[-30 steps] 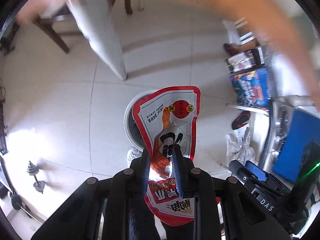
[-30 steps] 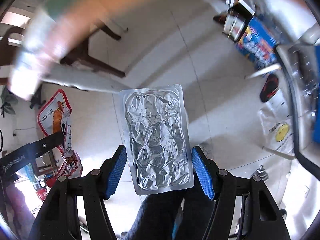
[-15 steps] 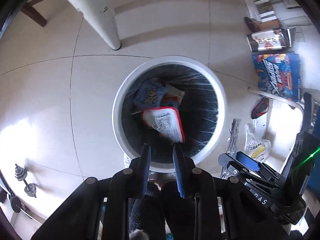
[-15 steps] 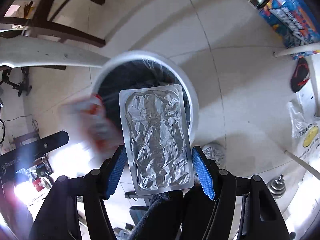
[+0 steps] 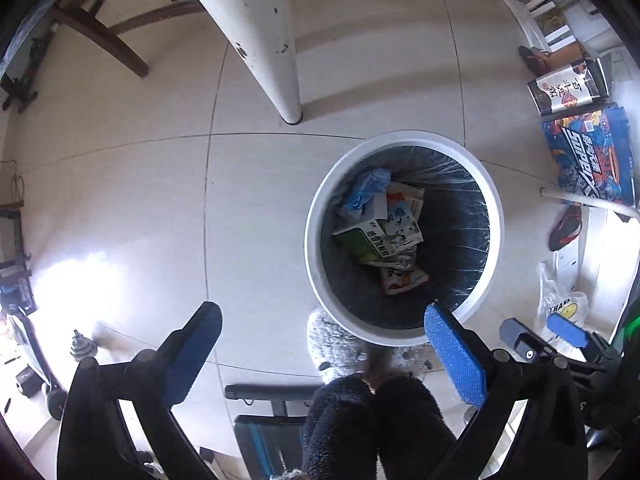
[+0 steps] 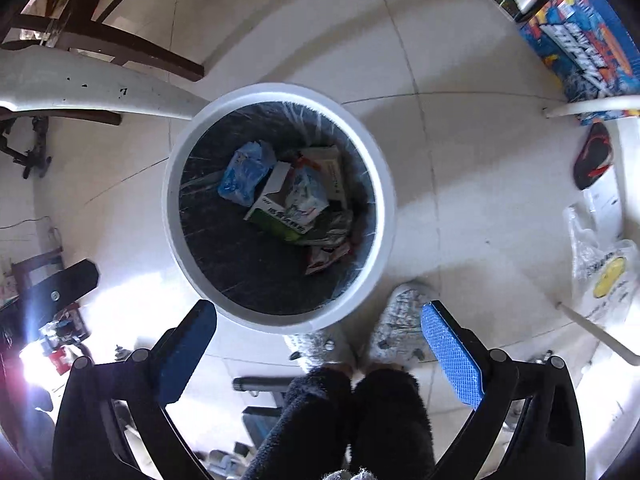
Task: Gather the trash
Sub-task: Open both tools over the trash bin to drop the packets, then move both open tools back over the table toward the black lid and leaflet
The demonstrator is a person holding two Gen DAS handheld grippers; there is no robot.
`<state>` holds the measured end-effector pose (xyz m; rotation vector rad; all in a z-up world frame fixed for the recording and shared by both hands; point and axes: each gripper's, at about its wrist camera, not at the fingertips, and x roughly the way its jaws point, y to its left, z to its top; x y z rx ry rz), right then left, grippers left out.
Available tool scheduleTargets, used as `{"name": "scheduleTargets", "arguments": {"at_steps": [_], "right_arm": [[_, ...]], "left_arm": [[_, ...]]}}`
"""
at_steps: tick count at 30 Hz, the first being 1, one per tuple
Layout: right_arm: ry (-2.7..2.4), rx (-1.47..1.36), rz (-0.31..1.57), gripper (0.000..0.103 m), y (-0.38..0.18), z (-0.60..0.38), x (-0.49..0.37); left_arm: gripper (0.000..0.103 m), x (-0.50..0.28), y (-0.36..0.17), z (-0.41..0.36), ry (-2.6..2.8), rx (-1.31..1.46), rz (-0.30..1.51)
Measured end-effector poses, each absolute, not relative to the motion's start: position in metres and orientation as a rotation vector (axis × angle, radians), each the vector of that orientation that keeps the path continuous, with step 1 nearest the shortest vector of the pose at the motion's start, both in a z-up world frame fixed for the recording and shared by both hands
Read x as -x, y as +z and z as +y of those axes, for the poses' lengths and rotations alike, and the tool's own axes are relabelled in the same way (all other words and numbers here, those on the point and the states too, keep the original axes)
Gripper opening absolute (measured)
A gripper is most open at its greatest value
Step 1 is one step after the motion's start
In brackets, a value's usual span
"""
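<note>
Both grippers (image 5: 320, 344) (image 6: 318, 336) just opened, empty

bin mouth (image 6: 276, 94) unobstructed; table leg (image 6: 100, 94) beside

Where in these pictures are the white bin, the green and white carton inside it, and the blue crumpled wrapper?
white bin (image 6: 380, 184): right wrist view, on its right rim.
green and white carton (image 6: 280, 216): right wrist view, on its printed side.
blue crumpled wrapper (image 5: 366, 192): left wrist view, on its middle.

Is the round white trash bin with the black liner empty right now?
No, the round white trash bin holds a green and white carton among other wrappers.
</note>
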<state>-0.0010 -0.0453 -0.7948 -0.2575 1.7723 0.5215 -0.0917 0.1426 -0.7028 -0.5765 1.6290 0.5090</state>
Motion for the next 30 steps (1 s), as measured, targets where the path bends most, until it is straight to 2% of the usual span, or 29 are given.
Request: {"name": "scheduleTargets", "arguments": {"at_steps": [17,30], "right_arm": [[0.465,0.303,1.694,0.103,-0.714,-0.059,0.011],[0.502,0.293,1.618,0.103,-0.570,-0.072,0.015]], "left_arm": [[0.103,0.104,-0.627,0.110,0.521,0.512,1.593],[0.103,0.122,-0.513,0.098,0.534,0.539,1.575]]}}
